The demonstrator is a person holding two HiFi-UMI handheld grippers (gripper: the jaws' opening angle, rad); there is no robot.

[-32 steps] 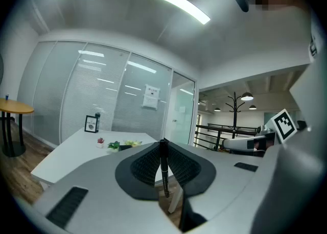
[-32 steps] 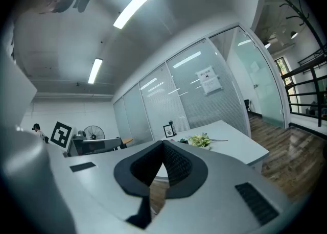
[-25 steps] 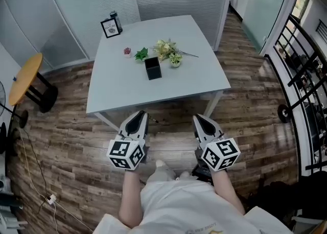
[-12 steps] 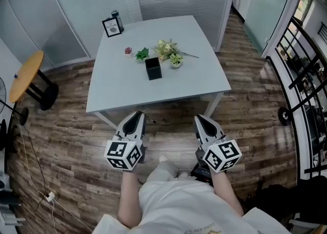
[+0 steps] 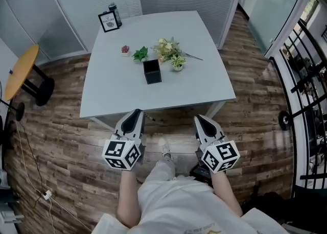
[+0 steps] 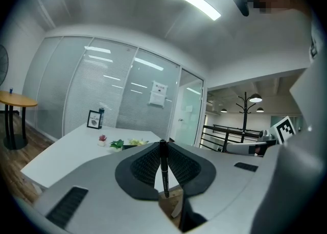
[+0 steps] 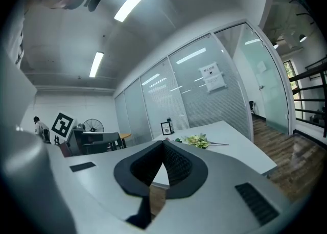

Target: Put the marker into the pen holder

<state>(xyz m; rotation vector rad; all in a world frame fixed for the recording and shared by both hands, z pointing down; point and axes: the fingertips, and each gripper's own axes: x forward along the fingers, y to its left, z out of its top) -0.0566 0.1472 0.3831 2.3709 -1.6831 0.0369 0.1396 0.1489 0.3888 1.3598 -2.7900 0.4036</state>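
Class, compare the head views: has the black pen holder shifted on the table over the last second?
No. The pen holder still stands on the table, just in front of the flowers, as before.

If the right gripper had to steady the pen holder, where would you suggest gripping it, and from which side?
Pinch the near wall of the pen holder at the rim, coming from above: it stands upright and open-topped with flat walls, and flowers crowd its far and right sides. That should leave much of the opening free for the marker in the left gripper.
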